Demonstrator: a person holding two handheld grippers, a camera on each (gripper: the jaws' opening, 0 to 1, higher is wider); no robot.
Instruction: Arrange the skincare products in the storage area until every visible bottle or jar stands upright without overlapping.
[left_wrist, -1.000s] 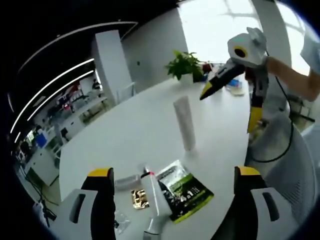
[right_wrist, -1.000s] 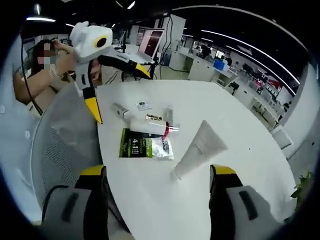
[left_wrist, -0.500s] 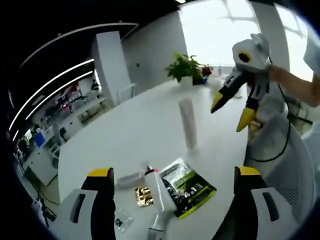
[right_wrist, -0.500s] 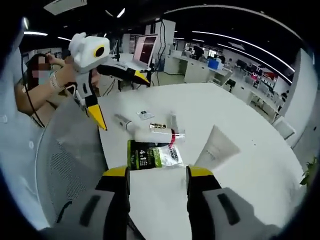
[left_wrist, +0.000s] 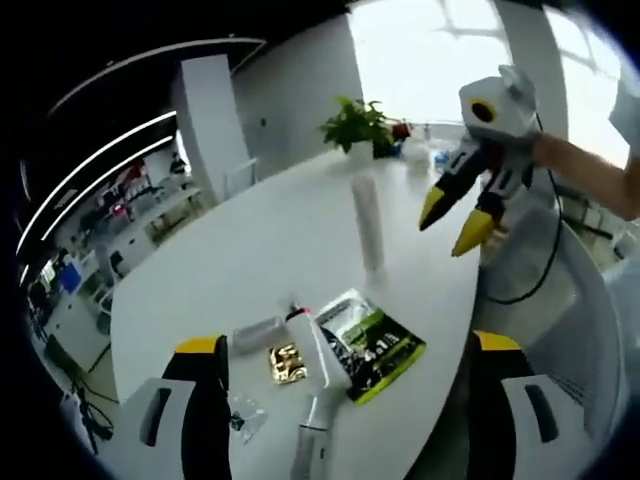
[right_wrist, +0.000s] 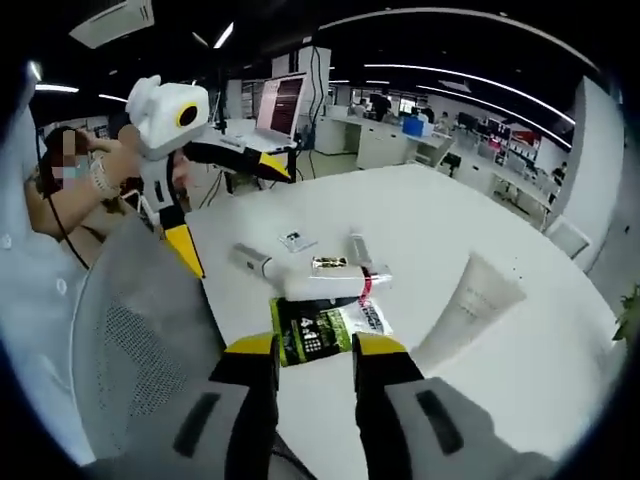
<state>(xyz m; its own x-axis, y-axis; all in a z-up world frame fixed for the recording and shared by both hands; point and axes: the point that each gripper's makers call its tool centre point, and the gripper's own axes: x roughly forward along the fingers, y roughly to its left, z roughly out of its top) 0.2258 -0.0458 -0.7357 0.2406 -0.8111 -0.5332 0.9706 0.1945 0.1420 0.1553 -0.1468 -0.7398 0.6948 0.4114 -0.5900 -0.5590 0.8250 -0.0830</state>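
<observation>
On the white table (left_wrist: 250, 240) a long white tube (left_wrist: 369, 222) lies on its side, also the white tube (right_wrist: 468, 310) at the right. Nearer lie a green sachet (left_wrist: 372, 345), a slim white bottle with a red band (left_wrist: 325, 352), a gold packet (left_wrist: 287, 362) and a small silver tube (left_wrist: 258, 335). The green sachet (right_wrist: 328, 322) and the red-banded bottle (right_wrist: 352, 272) lie flat. My left gripper (left_wrist: 348, 343) is wide open above them, holding nothing. My right gripper (right_wrist: 314, 345) hovers with a narrow gap between its jaws, holding nothing. The left gripper (right_wrist: 230, 208) hangs in the air.
A grey mesh chair (right_wrist: 130, 340) stands against the table's near edge. A potted plant (left_wrist: 355, 125) sits at the table's far end. A clear packet (left_wrist: 243, 412) and another tube (left_wrist: 310, 455) lie near the edge. A person's hand (right_wrist: 105, 170) holds the left gripper.
My right gripper's jaws have drawn in from wide apart to a narrow gap. Both views have shifted a little; the products lie as before.
</observation>
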